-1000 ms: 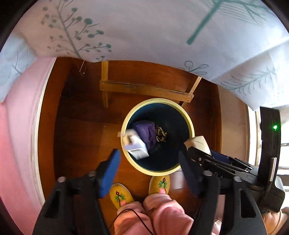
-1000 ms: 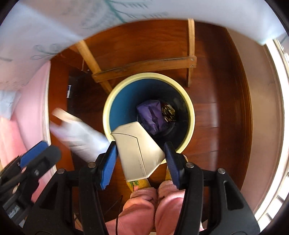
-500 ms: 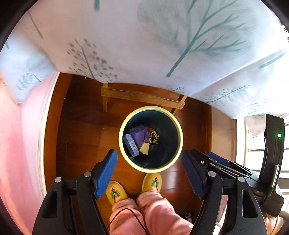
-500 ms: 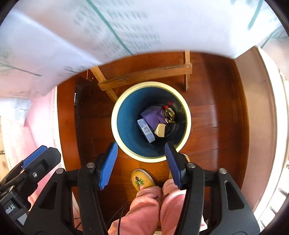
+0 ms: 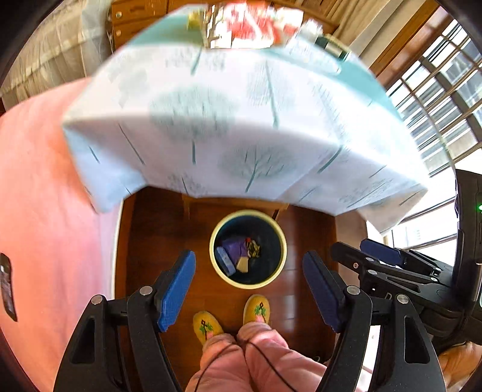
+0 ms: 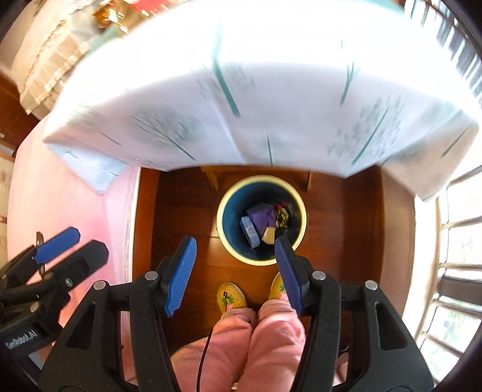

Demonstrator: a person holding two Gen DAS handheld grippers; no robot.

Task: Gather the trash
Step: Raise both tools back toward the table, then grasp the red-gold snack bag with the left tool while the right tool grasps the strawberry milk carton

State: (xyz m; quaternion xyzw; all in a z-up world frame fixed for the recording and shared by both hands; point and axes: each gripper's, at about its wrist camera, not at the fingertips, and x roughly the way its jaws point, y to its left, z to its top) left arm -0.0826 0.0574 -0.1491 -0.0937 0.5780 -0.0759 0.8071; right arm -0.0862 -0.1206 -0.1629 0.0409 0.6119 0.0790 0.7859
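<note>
A round bin (image 5: 280, 241) (image 6: 224, 221) with a cream rim and dark blue inside stands on the wooden floor far below both grippers. In it lie a purple bag (image 5: 236, 245) (image 6: 261, 215), a light blue box (image 5: 225, 260) (image 6: 250, 232), a beige carton (image 5: 243, 264) (image 6: 269, 234) and a dark crumpled wrapper (image 5: 254, 248) (image 6: 282, 214). My left gripper (image 5: 250, 286) is open and empty, high above the bin. My right gripper (image 6: 236, 267) is also open with nothing between its pads. Each gripper shows at the side of the other's view.
A table under a white cloth with teal tree prints (image 5: 241, 126) (image 6: 271, 90) juts out above the bin; blurred items lie on top (image 5: 256, 24). A pink bed (image 5: 45, 196) is on the left, windows (image 5: 436, 99) on the right. The person's yellow slippers (image 5: 260, 309) stand before the bin.
The beige carton left my right gripper and the blue box fell; both now lie in the bin. Both grippers rose well above the floor, so the bin looks smaller and the tabletop shows.
</note>
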